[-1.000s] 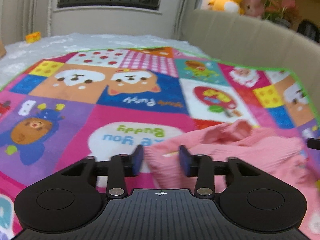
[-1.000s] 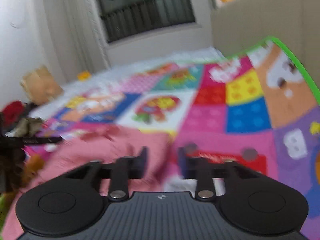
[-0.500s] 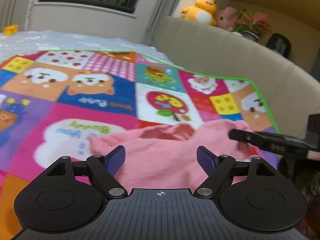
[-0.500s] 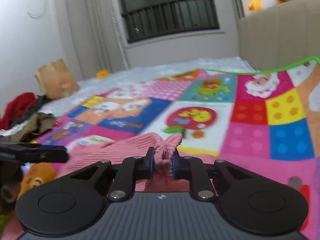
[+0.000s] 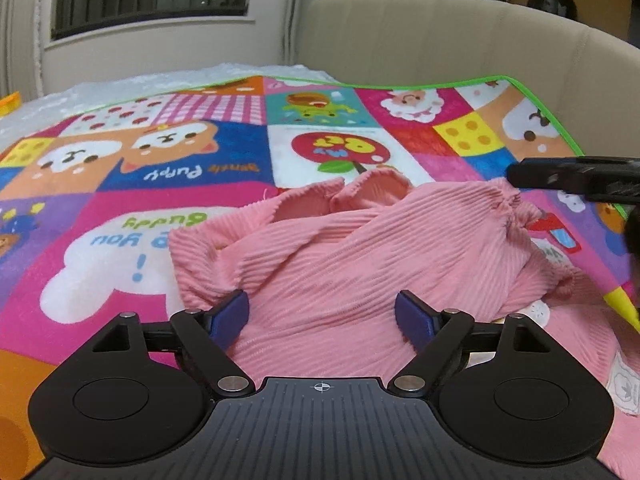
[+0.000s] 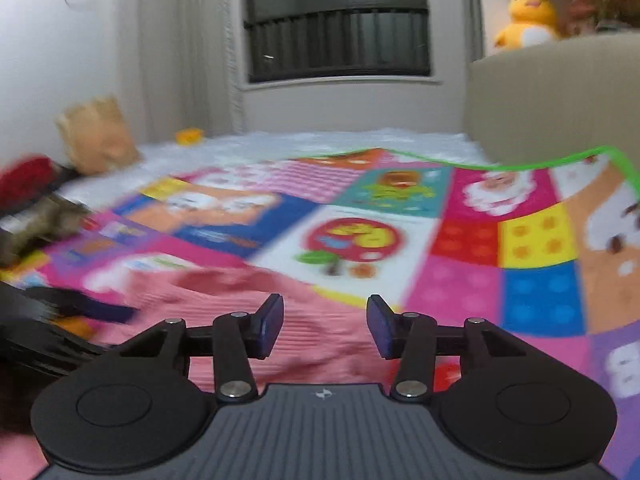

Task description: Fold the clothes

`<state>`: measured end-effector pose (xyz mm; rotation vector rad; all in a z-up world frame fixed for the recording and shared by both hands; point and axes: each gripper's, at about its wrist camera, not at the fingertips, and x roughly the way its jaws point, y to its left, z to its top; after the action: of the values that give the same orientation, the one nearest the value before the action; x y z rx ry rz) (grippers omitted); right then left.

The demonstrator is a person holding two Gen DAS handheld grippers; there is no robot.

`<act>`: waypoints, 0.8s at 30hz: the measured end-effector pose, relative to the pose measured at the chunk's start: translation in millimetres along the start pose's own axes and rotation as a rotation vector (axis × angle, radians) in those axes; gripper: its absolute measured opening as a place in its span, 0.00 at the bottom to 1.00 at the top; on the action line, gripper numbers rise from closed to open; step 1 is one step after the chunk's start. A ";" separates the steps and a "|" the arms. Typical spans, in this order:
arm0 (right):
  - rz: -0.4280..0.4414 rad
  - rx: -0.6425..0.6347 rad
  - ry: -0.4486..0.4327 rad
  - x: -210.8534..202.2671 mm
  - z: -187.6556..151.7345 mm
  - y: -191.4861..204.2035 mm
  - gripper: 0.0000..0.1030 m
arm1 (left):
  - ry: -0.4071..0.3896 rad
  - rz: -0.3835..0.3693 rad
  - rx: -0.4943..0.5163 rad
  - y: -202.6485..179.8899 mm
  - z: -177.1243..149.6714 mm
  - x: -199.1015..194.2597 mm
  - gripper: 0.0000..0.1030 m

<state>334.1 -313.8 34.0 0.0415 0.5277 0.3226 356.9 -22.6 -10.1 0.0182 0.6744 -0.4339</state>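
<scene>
- Your left gripper [image 5: 322, 316] is spread wide and grips nothing; the pink top [image 5: 360, 264] lies rumpled between and ahead of its fingers, ribbed cloth reaching under both pads.
- Only the left view is sharp: it shows the top's neck opening [image 5: 348, 196] at the garment's far end and a white label [image 5: 622, 384] low at the right.
- In that view your right gripper [image 5: 576, 178] juts in from the right, its dark tip just at the top's far right corner; you cannot tell from here whether it touches the cloth.
- The right view is blurred. There your right gripper [image 6: 324, 324] stands moderately open with nothing between the pads, and the top [image 6: 304, 320] lies under and left of it.
- The right view alone shows your left gripper [image 6: 60, 320] as a dark smear at the left edge, a brown bag [image 6: 96, 140] and a heap of clothes [image 6: 36, 208] far left.
- The play mat [image 5: 132, 208] lies bare ahead of and left of the left gripper.
- The beige sofa back [image 5: 460, 40] rises beyond the mat's green edge [image 5: 556, 120], closing off the far right; a yellow duck toy [image 6: 524, 16] sits on top.
</scene>
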 end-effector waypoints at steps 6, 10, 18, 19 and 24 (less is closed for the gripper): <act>-0.031 -0.014 0.148 36.3 -40.6 -4.8 0.54 | 0.000 -0.002 0.000 0.0 -0.7 -0.2 0.85; -0.023 0.003 0.152 37.2 -43.6 -9.1 0.55 | 0.016 -0.007 0.006 2.5 -1.1 -4.2 0.86; 0.001 0.071 0.029 21.7 2.6 -22.8 0.55 | 0.019 -0.113 -0.298 51.5 28.3 -36.4 0.92; 0.005 0.080 0.025 27.7 9.5 -23.5 0.55 | 0.030 -0.108 -0.354 61.5 32.9 -32.9 0.92; -0.022 -0.014 0.071 79.6 21.6 1.6 0.55 | 0.067 -0.048 -0.434 81.2 42.7 -3.5 0.89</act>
<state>409.3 -286.4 14.0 0.0109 0.5955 0.3067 412.1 46.0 15.7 -0.3964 0.8254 -0.3266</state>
